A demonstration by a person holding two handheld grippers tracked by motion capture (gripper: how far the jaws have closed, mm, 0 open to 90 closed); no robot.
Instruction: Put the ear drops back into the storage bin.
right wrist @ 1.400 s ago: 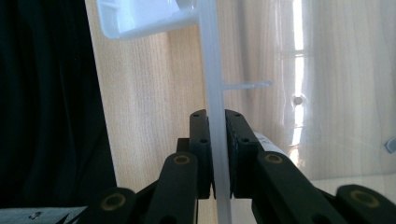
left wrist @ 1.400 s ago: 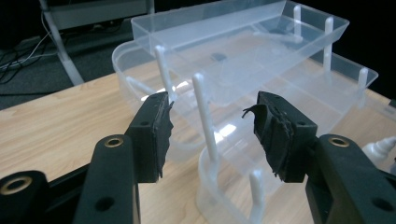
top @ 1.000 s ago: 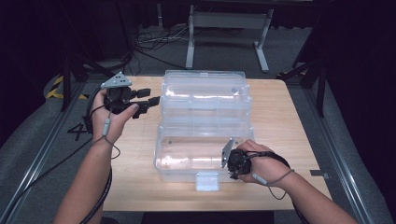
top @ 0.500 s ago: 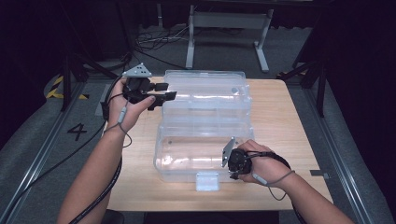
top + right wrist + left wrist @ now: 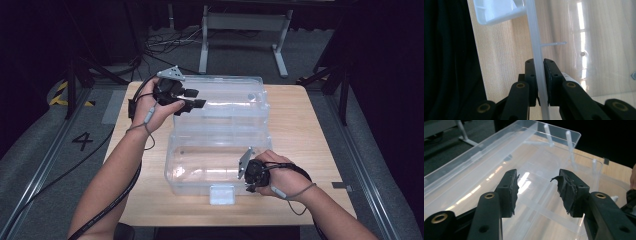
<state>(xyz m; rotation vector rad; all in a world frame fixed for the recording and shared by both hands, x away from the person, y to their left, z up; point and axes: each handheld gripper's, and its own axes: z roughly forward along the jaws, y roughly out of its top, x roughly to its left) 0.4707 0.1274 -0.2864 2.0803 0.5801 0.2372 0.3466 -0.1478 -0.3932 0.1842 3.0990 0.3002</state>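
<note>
— High view: the clear plastic box [image 5: 215, 135] lies open in the middle of the wooden table [image 5: 310, 130], lid half at the far side.
— And the right gripper [image 5: 248, 175]?
— Clamped on the near half's rim, by the latch [image 5: 222, 194].
— The left gripper [image 5: 192, 98]?
— Over the lid's left end, jaws apart with nothing between them, just been narrowing slightly

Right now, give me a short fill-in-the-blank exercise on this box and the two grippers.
1. The right gripper is shut on the front ____ of the clear box.
2. The left gripper has open jaws with ____ between them.
3. The box's lid stands ____.
4. The box sits on a ____ table.

Missing words: rim; nothing; open; wooden
</note>
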